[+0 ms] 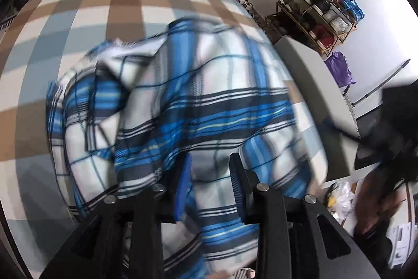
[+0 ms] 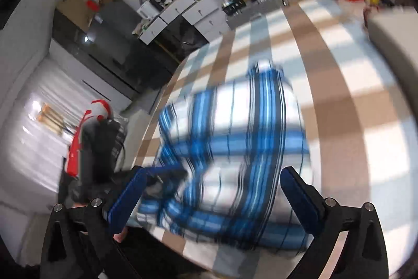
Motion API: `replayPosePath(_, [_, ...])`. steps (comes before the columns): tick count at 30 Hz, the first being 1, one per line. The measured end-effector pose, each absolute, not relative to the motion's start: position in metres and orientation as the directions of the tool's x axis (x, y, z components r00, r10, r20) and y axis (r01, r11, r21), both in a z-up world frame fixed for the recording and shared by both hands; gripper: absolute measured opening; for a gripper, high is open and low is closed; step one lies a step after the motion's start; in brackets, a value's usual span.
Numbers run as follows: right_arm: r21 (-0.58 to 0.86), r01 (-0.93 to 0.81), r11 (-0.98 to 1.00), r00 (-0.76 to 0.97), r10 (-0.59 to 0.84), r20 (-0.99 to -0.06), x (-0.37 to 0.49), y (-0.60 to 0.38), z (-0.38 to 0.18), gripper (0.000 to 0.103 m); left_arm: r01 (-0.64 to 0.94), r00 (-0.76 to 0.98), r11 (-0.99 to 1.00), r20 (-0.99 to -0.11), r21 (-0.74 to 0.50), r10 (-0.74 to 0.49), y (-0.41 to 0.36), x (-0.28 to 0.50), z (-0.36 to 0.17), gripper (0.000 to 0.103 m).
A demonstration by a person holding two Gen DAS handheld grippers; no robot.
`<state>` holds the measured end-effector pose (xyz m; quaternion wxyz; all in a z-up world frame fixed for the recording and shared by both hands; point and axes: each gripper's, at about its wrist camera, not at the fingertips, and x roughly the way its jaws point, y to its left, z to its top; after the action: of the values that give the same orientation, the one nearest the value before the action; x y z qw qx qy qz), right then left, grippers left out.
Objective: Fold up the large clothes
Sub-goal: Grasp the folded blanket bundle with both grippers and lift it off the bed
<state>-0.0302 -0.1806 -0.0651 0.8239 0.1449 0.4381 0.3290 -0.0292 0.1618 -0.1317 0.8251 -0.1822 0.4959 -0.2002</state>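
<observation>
Checked bedcover [image 1: 78, 25] under plaid shirt [image 1: 183, 101]

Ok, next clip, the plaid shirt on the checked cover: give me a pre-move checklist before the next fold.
1. Plaid shirt lies wholly on the checked cover: ok.
2. Shirt flat and smooth: not ok, bunched and creased.
3. Left claw free of cloth: ok; jaws slightly apart, nothing clamped.
4. Right claw open and empty: ok, jaws wide.
5. Collar and sleeve positions known: cannot tell, motion blur.
6. Grey block beside the shirt clear of the fold: cannot tell.
</observation>
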Motion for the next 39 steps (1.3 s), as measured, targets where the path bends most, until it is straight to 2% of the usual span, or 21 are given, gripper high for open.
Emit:
replayPosePath(5, [0.238, -0.528, 0.815, 0.338, 0.459, -0.822, 0.013, -0.083, -0.049, 0.103, 0.178, 0.483, 0.848, -0.707, -0.499, -0.517, 0.173, -0.046, -0.135, 0.014])
replayPosePath(7, [0.121, -0.551, 0.826, 0.316, 0.341, -0.885, 0.030, -0.044, -0.060, 0.098, 0.193, 0.485, 0.861, -0.716, -0.471, -0.501, 0.174, -0.054, -0.136, 0.014])
replayPosePath(9, [-0.031, -0.562, 0.827, 0.307, 0.174, -0.936, 0.046, -0.004, -0.083, 0.086, 0.207, 0.473, 0.860, -0.722, -0.466, -0.505, 0.176, -0.056, -0.139, 0.014])
replayPosePath(12, [-0.106, -0.541, 0.834, 0.276, 0.057, -0.959, 0.062, 0.013, -0.115, 0.083, 0.192, 0.459, 0.855, -0.726, -0.482, -0.513, 0.183, -0.051, -0.144, 0.014])
replayPosePath(14, [-0.068, -0.494, 0.867, 0.226, 0.052, -0.973, 0.078, 0.015, -0.129, 0.082, 0.191, 0.458, 0.856, -0.728, -0.481, -0.511, 0.187, -0.053, -0.143, 0.014])
replayPosePath(16, [0.022, -0.426, 0.905, 0.178, 0.108, -0.978, 0.095, 0.005, -0.135, 0.083, 0.203, 0.448, 0.853, -0.729, -0.480, -0.517, 0.190, -0.050, -0.142, 0.014])
replayPosePath(18, [0.141, -0.359, 0.923, 0.151, 0.207, -0.967, 0.102, -0.013, -0.132, 0.083, 0.188, 0.438, 0.840, -0.723, -0.508, -0.535, 0.194, -0.048, -0.141, 0.015])
replayPosePath(21, [0.303, -0.370, 0.878, 0.196, 0.392, -0.899, 0.089, -0.053, -0.101, 0.083, 0.144, 0.469, 0.816, -0.688, -0.559, -0.554, 0.215, -0.053, -0.130, 0.015])
replayPosePath(22, [0.329, -0.384, 0.863, 0.210, 0.429, -0.879, 0.082, -0.067, -0.092, 0.087, 0.141, 0.483, 0.802, -0.667, -0.580, -0.568, 0.222, -0.055, -0.127, 0.016])
replayPosePath(23, [0.338, -0.400, 0.852, 0.229, 0.450, -0.863, 0.073, -0.086, -0.082, 0.092, 0.140, 0.506, 0.775, -0.628, -0.616, -0.590, 0.233, -0.057, -0.120, 0.020])
replayPosePath(24, [0.331, -0.410, 0.850, 0.267, 0.459, -0.847, 0.062, -0.107, -0.074, 0.102, 0.135, 0.524, 0.757, -0.603, -0.639, -0.602, 0.242, -0.059, -0.116, 0.025])
replayPosePath(26, [0.294, -0.431, 0.853, 0.329, 0.452, -0.829, 0.042, -0.140, -0.069, 0.103, 0.104, 0.547, 0.716, -0.561, -0.690, -0.621, 0.259, -0.057, -0.112, 0.066])
replayPosePath(28, [0.277, -0.437, 0.855, 0.325, 0.438, -0.838, 0.031, -0.166, -0.078, 0.103, 0.038, 0.546, 0.707, -0.577, -0.707, -0.607, 0.267, -0.052, -0.116, 0.078])
replayPosePath(32, [0.345, -0.361, 0.867, 0.248, 0.445, -0.860, 0.023, -0.207, -0.116, 0.103, -0.071, 0.481, 0.694, -0.634, -0.717, -0.606, 0.261, -0.039, -0.135, 0.078])
replayPosePath(35, [0.475, -0.312, 0.822, 0.174, 0.542, -0.823, 0.024, -0.217, -0.136, 0.103, -0.125, 0.375, 0.667, -0.657, -0.735, -0.654, 0.248, -0.026, -0.155, 0.078])
replayPosePath(39, [0.599, -0.332, 0.729, 0.077, 0.654, -0.753, 0.030, -0.212, -0.148, 0.103, -0.137, 0.355, 0.658, -0.657, -0.741, -0.665, 0.242, -0.027, -0.154, 0.078])
